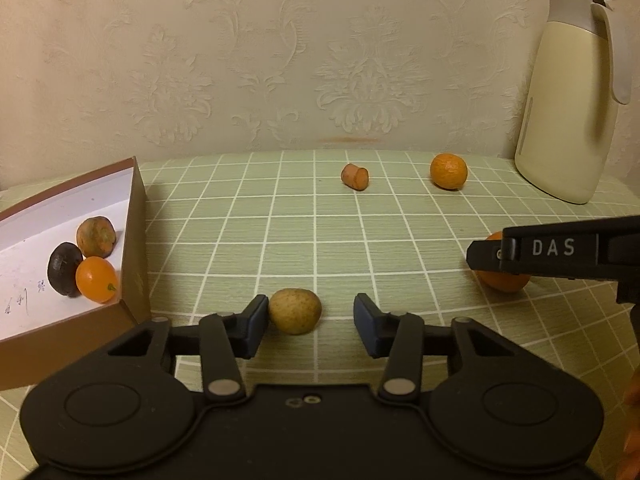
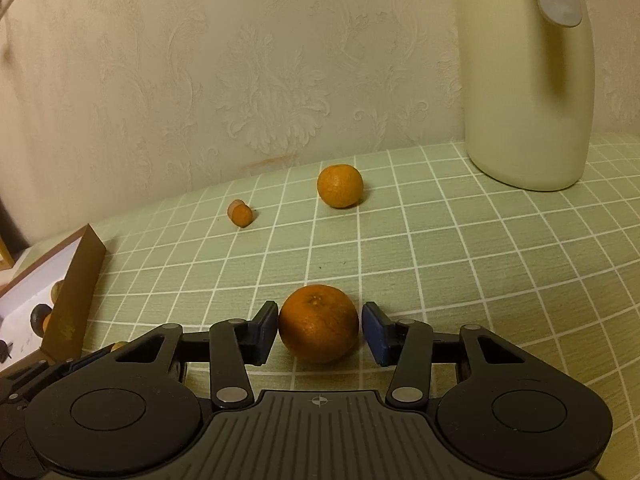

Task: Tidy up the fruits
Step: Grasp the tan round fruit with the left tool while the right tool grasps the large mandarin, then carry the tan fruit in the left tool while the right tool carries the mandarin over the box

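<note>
Checked tablecloth bears four loose fruits; box holds three.

Three oranges, one yellow-brown fruit, one sausage piece, one box, one jug
</note>
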Tool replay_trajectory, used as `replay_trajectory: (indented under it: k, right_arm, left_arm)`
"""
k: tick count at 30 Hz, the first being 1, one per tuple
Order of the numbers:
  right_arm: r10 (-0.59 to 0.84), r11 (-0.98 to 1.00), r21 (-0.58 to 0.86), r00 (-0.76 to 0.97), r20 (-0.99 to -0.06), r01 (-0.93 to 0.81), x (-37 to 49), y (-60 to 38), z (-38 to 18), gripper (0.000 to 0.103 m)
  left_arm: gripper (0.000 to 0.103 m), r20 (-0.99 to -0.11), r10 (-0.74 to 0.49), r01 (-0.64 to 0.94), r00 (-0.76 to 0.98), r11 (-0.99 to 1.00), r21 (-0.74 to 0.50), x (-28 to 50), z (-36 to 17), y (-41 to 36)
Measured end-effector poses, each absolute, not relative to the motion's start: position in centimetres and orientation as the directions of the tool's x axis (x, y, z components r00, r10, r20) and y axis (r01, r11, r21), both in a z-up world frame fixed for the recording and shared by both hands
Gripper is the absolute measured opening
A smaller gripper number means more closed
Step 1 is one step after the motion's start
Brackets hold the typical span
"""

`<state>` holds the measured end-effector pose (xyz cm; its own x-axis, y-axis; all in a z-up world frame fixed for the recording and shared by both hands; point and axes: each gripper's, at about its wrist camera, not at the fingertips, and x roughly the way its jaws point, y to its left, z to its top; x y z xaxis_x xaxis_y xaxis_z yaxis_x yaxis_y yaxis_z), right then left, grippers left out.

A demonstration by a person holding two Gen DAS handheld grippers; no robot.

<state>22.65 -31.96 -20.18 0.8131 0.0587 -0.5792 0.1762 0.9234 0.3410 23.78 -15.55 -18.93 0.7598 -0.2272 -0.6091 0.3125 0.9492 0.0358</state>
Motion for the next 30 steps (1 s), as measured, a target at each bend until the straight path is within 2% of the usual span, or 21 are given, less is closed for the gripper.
replay_trajectory:
  k: [2, 6, 11, 30]
  right_arm:
    - [0.056, 0.927, 0.332, 0.812, -0.581, 0.173, 22.8, -31.9, -20.1, 0.043]
    - [0.050, 0.935, 0.313, 0.813, -0.581, 0.166, 22.9, -31.6, -20.2, 0.043]
    - [0.049, 0.935, 0.312, 0.813, -0.580, 0.167, 23.0, -31.5, -20.3, 0.043]
    - [0.047, 0.927, 0.328, 0.814, -0.579, 0.180, 20.0, -31.9, -19.2, 0.042]
  left_arm:
    - [0.028, -0.609, -0.239, 0.324, 0.756, 0.946, 0.030, 23.7, -18.9, -15.6]
    - [0.026, -0.607, -0.239, 0.329, 0.758, 0.944, 0.039, 23.6, -18.9, -15.7]
    - [0.019, -0.610, -0.248, 0.337, 0.753, 0.941, 0.033, 23.4, -18.8, -15.8]
    - [0.018, -0.612, -0.279, 0.387, 0.739, 0.921, 0.047, 20.9, -17.4, -16.4]
